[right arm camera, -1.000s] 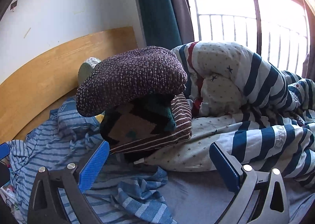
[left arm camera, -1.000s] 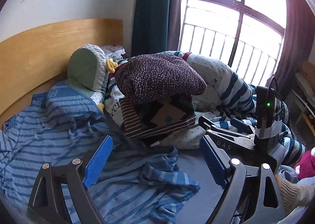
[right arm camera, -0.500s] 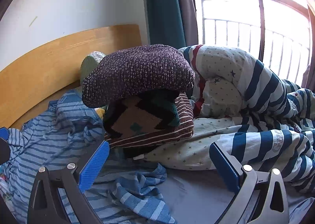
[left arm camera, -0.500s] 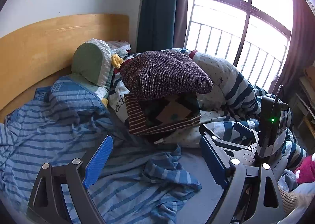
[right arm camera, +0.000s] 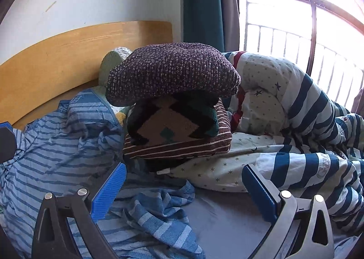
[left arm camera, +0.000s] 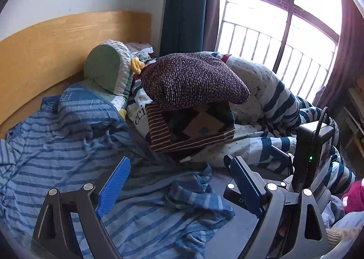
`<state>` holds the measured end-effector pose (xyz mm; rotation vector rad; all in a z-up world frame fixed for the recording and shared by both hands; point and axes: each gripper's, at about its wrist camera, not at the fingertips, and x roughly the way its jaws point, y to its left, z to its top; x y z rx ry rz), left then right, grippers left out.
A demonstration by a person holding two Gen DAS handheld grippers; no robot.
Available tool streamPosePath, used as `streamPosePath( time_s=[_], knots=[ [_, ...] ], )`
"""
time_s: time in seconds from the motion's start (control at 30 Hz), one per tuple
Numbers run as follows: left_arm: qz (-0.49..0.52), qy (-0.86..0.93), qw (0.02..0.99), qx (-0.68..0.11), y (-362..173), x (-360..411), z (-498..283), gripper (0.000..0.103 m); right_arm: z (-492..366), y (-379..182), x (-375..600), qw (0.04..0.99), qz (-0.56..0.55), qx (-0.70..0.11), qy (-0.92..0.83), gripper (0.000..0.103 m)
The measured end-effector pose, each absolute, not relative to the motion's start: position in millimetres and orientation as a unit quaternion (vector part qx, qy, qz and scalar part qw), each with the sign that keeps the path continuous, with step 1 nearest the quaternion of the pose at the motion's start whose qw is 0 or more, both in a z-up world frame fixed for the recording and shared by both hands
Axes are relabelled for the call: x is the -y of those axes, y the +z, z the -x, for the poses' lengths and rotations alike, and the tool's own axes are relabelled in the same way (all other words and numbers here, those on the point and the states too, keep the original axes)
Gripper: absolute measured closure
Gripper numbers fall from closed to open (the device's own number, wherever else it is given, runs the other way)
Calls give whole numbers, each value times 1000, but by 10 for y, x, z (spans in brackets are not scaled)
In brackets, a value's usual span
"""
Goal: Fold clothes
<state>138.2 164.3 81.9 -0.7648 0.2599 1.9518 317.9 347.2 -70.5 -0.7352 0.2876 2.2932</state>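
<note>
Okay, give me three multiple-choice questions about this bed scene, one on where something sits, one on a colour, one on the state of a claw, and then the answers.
1. Where does the speckled maroon knit sit?
A. on top of the stack of folded clothes
B. flat on the grey sheet
C. hung on the headboard

2. What colour are the stripes of the crumpled garment spread on the bed?
A. red and white
B. light and dark blue
C. green and yellow

3. How is the left claw?
A. shut on the striped garment
B. open and holding nothing
C. shut on the maroon knit

Answers:
1 A: it caps the patterned sweater and the brown striped piece below it.
2 B: its bands are pale and darker blue.
3 B: the blue pads stand wide apart above the cloth.
</note>
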Motion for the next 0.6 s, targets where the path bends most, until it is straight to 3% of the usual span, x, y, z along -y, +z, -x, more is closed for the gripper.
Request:
streamPosePath(
  time_s=[0.6],
  knots=[
    [311, 810, 487, -100, 849, -1626, -1346, 14, -3182, -572, -3527, 363, 272, -102, 885, 0]
  ],
)
